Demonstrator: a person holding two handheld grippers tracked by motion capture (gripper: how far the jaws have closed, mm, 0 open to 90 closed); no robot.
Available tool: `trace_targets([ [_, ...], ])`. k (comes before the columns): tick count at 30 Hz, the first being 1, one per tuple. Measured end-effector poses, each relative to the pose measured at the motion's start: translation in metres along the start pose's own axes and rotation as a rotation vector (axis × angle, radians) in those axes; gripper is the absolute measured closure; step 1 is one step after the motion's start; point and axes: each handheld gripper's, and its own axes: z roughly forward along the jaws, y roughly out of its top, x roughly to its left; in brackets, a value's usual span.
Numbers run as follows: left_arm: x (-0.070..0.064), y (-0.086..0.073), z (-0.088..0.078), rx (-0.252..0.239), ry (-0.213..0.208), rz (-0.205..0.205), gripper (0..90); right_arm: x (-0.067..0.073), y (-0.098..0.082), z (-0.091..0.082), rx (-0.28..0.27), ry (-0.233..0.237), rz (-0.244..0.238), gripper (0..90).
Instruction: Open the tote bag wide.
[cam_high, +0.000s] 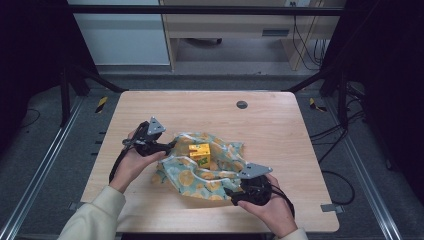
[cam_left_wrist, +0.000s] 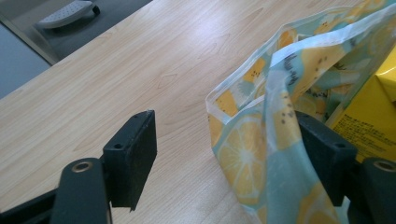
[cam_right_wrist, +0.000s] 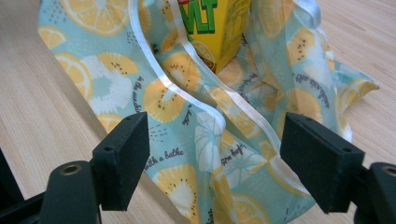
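Cloth printed with lemon slices on a pale blue ground (cam_high: 210, 167) is seen crumpled near the middle of the wooden table (cam_high: 280, 130), with a white band running along its edges. On top of the cloth a small yellow carton (cam_high: 199, 154) is set, standing upright in the high view. The left gripper (cam_high: 167, 146) is held at the cloth's left edge, its jaws spread wide; in the left gripper view one jaw is draped by a raised fold of the cloth (cam_left_wrist: 280, 135), while the other jaw stands apart over bare wood, and the carton (cam_left_wrist: 369, 121) is seen just beyond the fold. The right gripper (cam_high: 235, 195) is held at the cloth's near right corner, its jaws also parted wide; in the right gripper view the cloth (cam_right_wrist: 205, 130) lies between them, ungripped, with the carton (cam_right_wrist: 219, 28) farther off.
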Motion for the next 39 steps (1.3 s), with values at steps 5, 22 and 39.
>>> trace_targets([
  [5,-0.004,0.000,0.005,0.007,-0.012,0.002,24.9,0.000,0.001,0.001,0.005,0.003,0.001,23.9],
  [22,-0.002,0.019,-0.036,-0.033,-0.016,-0.003,13.6,-0.031,0.027,-0.031,-0.079,-0.124,0.067,7.6],
  [39,0.034,-0.040,-0.067,-0.002,0.010,-0.072,6.4,-0.088,0.000,-0.051,-0.075,-0.237,0.208,6.4],
])
